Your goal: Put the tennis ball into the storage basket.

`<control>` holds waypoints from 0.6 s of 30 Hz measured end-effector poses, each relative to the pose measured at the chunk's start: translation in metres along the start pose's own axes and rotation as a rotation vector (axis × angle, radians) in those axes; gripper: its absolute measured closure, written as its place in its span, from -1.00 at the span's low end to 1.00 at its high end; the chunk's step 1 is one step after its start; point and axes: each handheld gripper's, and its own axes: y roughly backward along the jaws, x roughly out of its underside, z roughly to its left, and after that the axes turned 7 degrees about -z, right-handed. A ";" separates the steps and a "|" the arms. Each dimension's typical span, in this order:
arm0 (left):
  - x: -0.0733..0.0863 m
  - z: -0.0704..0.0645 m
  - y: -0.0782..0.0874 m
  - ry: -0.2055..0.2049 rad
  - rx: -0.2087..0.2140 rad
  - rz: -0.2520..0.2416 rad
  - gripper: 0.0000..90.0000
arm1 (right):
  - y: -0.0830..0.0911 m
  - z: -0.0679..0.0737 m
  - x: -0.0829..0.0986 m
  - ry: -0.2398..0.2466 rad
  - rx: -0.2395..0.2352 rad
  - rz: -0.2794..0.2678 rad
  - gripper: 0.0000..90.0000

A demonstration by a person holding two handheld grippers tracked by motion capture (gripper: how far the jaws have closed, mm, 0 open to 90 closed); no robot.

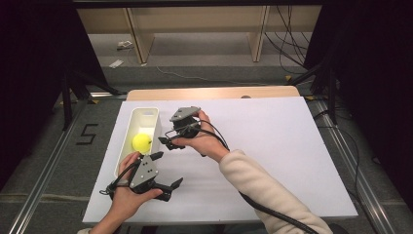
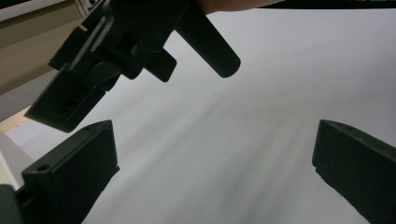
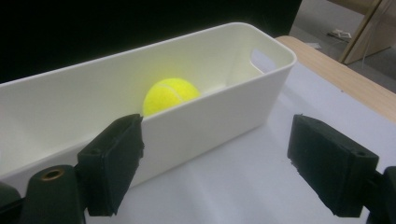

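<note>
Hovering both tongs, left and right, apart and empty beside the white bin, tennis ball resting inside, likely just released.

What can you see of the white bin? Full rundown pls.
The white bin is a long, narrow, open-topped tub, plastic by its look, with smooth walls, rounded corners and a handle slot cut in its far end wall. It stands upright on the white sheet near the table's left edge, long axis running away from the person. A yellow tennis ball rests inside, about midway along. Neither gripper touches it.
</note>
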 end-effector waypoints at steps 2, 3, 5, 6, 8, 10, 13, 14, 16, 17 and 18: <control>0.000 0.000 0.000 0.000 0.000 0.001 -1.00 | 0.002 -0.001 0.002 -0.004 0.003 0.002 -0.58; 0.000 0.000 0.000 -0.002 0.001 0.003 -1.00 | 0.004 -0.002 0.003 -0.007 0.006 0.004 -0.58; 0.000 0.000 0.000 -0.001 0.001 0.001 -1.00 | 0.006 -0.003 0.005 -0.007 0.008 0.010 -0.58; 0.000 0.000 0.000 -0.001 0.001 0.000 -1.00 | 0.007 -0.004 0.006 -0.011 0.010 0.009 -0.58; 0.000 0.000 0.000 0.001 0.000 0.001 -1.00 | 0.009 -0.005 0.008 -0.018 0.012 0.008 -0.58; 0.000 0.000 0.000 0.001 -0.001 0.001 -1.00 | 0.012 -0.007 0.009 -0.018 0.017 0.011 -0.58; 0.000 0.000 0.000 0.000 0.000 0.002 -1.00 | 0.015 -0.008 0.011 -0.019 0.021 0.006 -0.57; 0.000 0.000 0.000 -0.001 0.000 0.002 -1.00 | 0.017 -0.008 0.011 -0.022 0.020 0.008 -0.57; 0.000 0.000 0.000 -0.001 0.000 0.002 -1.00 | 0.020 -0.008 0.012 -0.021 0.021 0.010 -0.57; 0.000 0.000 0.000 0.000 0.000 0.001 -1.00 | 0.021 -0.009 0.012 -0.020 0.023 0.008 -0.57; 0.000 0.000 0.000 0.001 0.000 0.002 -1.00 | 0.022 -0.009 0.013 -0.023 0.024 0.011 -0.58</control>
